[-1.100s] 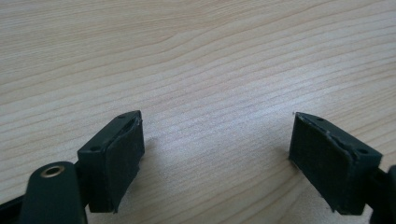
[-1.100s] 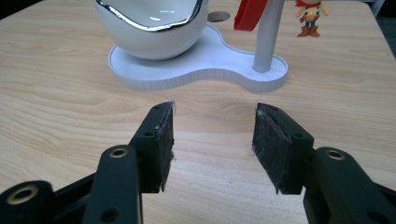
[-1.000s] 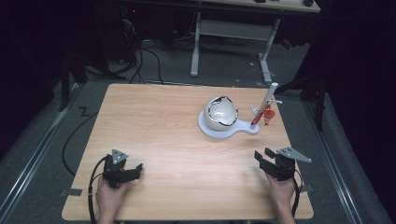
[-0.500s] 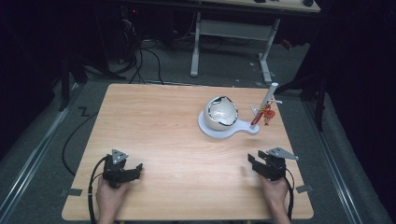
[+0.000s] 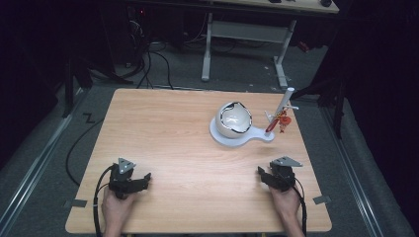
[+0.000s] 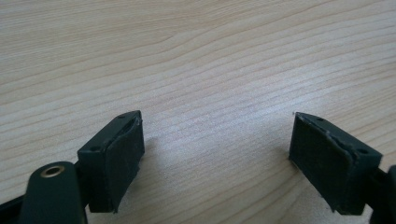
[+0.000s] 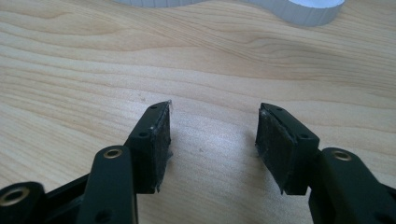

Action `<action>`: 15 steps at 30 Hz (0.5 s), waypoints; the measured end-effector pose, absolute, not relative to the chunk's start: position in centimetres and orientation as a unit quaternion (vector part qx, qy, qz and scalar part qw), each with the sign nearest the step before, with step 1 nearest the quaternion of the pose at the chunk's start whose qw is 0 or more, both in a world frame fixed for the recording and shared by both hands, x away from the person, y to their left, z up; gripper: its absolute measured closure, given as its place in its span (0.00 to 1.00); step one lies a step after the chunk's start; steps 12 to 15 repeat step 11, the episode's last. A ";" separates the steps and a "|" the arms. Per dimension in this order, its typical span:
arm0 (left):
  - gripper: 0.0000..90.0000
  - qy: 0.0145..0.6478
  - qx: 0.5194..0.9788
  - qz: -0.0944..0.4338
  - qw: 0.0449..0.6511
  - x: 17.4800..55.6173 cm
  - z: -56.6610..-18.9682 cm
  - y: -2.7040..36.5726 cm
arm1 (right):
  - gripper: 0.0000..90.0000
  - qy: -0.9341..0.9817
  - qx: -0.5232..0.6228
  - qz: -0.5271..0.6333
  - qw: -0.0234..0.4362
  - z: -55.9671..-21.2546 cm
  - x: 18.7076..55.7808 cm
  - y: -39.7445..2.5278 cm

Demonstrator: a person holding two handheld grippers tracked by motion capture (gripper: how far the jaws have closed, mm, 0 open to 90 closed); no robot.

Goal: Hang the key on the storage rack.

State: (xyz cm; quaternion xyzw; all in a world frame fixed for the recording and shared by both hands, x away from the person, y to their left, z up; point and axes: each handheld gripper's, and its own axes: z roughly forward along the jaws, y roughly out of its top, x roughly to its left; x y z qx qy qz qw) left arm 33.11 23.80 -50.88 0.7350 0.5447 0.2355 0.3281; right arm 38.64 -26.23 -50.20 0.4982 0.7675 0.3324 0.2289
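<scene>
My right hand-held gripper has slid left and inward since a second ago, jaws apart, empty. My left hand-held gripper hasn't moved, wide open, empty. The bowl on its stand sits far-right on the counter, untouched.

Both hands rest low at the near table edge, well apart. The left gripper gapes wide; the right gripper is parted less, both empty.
</scene>
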 end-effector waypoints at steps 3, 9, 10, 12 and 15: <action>0.21 0.545 0.735 0.235 0.328 33.1 -50.9 23.8 | 0.46 0.766 0.502 0.331 0.227 -50.2 38.8 -26.2; 0.21 0.545 0.735 0.235 0.328 33.1 -50.9 23.8 | 0.45 0.766 0.502 0.331 0.226 -50.2 38.8 -26.2; 0.21 0.545 0.735 0.235 0.328 33.1 -50.9 23.8 | 0.45 0.766 0.502 0.331 0.226 -50.2 38.8 -26.2; 0.21 0.545 0.735 0.235 0.328 33.1 -50.9 23.8 | 0.45 0.766 0.502 0.331 0.227 -50.2 38.8 -26.2; 0.21 0.545 0.735 0.235 0.328 33.1 -50.9 23.8 | 0.45 0.766 0.502 0.331 0.227 -50.2 38.8 -26.2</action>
